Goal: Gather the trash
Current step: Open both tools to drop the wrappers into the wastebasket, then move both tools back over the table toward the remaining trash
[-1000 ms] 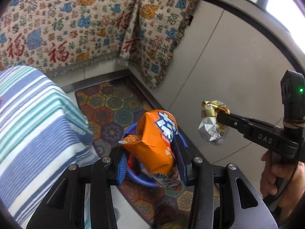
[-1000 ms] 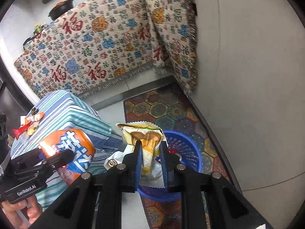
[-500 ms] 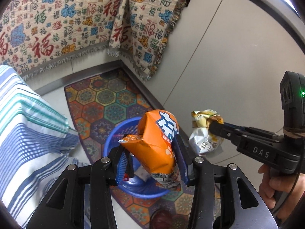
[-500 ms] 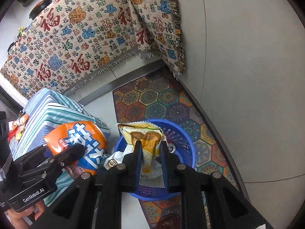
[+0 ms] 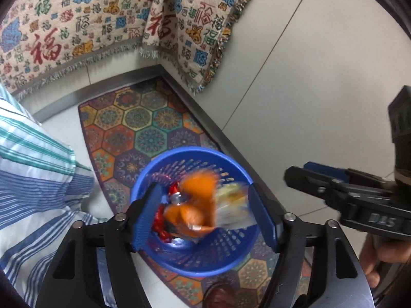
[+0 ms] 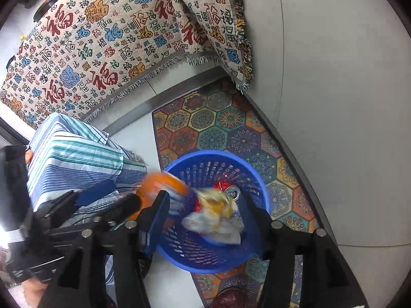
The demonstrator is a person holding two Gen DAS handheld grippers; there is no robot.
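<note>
A blue plastic basket (image 5: 239, 261) stands on a patterned mat, seen from above; it also shows in the right wrist view (image 6: 257, 177). My left gripper (image 5: 205, 218) is open above it. A blurred orange chip bag (image 5: 195, 200) falls between its fingers into the basket. My right gripper (image 6: 208, 220) is open too, and a blurred yellow-white wrapper (image 6: 218, 215) drops below it. The wrapper shows beside the orange bag in the left wrist view (image 5: 231, 205). Red wrappers (image 5: 160, 220) and a can (image 6: 232, 193) lie in the basket.
A hexagon-patterned mat (image 5: 143, 125) lies on the floor by a grey wall (image 5: 321, 77). A striped cloth-covered block (image 6: 74, 159) stands left of the basket. A patterned cloth (image 6: 102, 46) hangs behind. The right gripper's body (image 5: 359, 200) reaches in from the right.
Both grippers have moved down over the basket and opened. The orange bag and the yellow wrapper have left the fingers and are falling into the basket.
</note>
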